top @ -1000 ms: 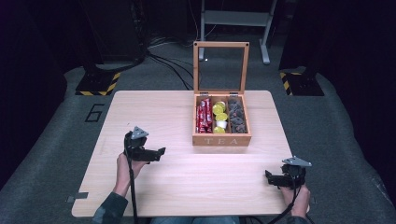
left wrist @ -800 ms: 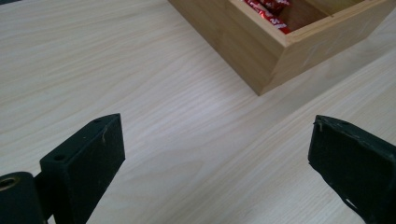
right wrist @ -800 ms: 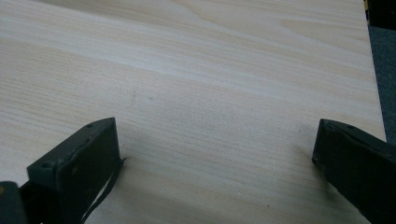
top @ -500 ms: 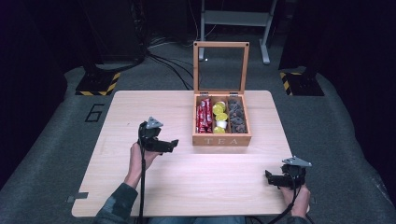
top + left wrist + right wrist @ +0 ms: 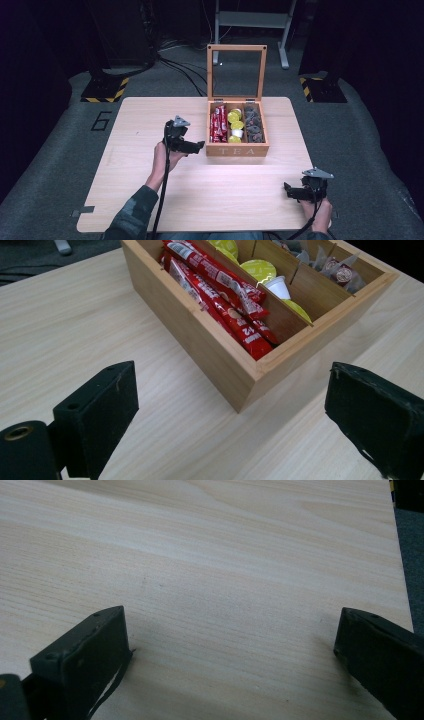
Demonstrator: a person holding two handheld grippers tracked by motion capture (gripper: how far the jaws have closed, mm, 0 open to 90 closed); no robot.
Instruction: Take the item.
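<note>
We held two black grippers: the left gripper (image 5: pixel 199 146) and the right gripper (image 5: pixel 289 189), each topped with a grey three-cornered plate and trailing a black cable. Our left sleeve (image 5: pixel 131 214) was a dark camouflage pattern. The jaws were flat black blocks with small screw holes, their edges scuffed.
</note>
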